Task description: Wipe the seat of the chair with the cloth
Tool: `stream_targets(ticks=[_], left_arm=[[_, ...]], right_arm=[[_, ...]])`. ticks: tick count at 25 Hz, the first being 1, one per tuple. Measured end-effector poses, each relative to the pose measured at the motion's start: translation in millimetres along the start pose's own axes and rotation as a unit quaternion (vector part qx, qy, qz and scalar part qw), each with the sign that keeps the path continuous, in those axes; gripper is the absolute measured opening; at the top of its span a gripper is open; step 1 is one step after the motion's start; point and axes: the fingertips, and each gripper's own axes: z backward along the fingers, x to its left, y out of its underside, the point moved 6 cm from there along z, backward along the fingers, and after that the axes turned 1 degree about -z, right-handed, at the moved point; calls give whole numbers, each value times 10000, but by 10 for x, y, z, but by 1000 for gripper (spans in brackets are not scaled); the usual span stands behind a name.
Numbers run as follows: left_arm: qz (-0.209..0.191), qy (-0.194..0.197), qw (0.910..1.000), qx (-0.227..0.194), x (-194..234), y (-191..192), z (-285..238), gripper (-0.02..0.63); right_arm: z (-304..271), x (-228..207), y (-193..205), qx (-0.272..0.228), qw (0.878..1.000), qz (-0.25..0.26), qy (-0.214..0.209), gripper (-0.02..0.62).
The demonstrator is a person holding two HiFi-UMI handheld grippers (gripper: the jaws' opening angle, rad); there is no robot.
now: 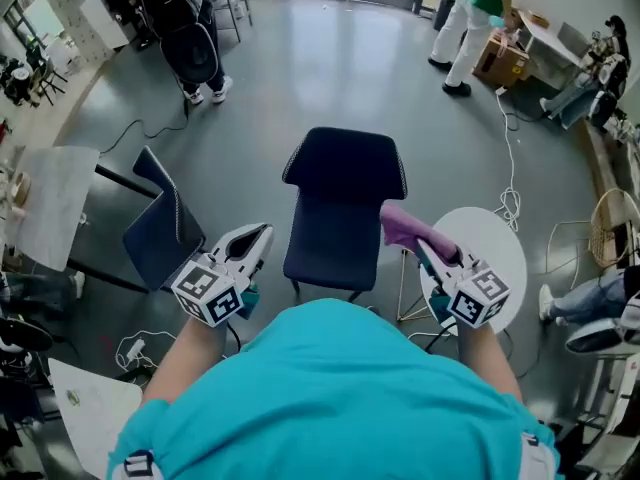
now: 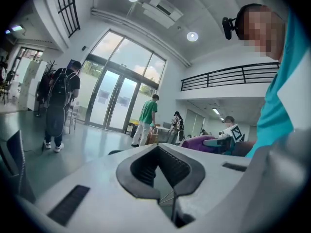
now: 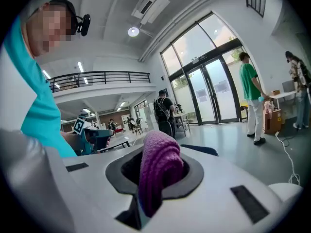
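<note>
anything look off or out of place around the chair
Nothing stands out. The dark blue padded chair stands upright, its seat bare, and the purple cloth is clamped in the right gripper.

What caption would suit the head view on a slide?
Standing before a dark chair, a person holds a purple cloth in the right gripper; the left gripper is empty.

Public lobby or atrium: tall glass doors (image 3: 214, 93), railed mezzanine (image 3: 102, 77), polished grey floor (image 1: 320, 78).
</note>
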Motion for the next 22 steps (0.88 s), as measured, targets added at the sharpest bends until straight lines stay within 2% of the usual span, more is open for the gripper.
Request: stream_targets(ticks=[3,6,9,12,16,19,22], left_arm=[[204,-313,9985,388,64,213,-245,5],[394,-394,9955,769,275,503,-417,5],[431,-336,9931,1041,727,778,-496,5],[504,-28,9899,1325,1403,1038,-443,5],[456,522,9831,1693,2046,1584,-465,5],[559,645,9809,1748,2274,2071,-646,5],[637,593,9822,1663,2587,2572,-787,5]], right_arm=[[-406,-377,135,442,9983,231,-292,58],[-839,-576,439,943,9931,623,-307,58],[-1414,-638,825,1279,9885,776,-205,58],[-2119,-471,1221,1657,9825,844,94,58],[-2945,-390,1939,2337,9613,1402,398,58],[-3402,-584,2536,2602,9481,1752,509,58],[-4010,-732,3019,2728,9300,2420,451,58]])
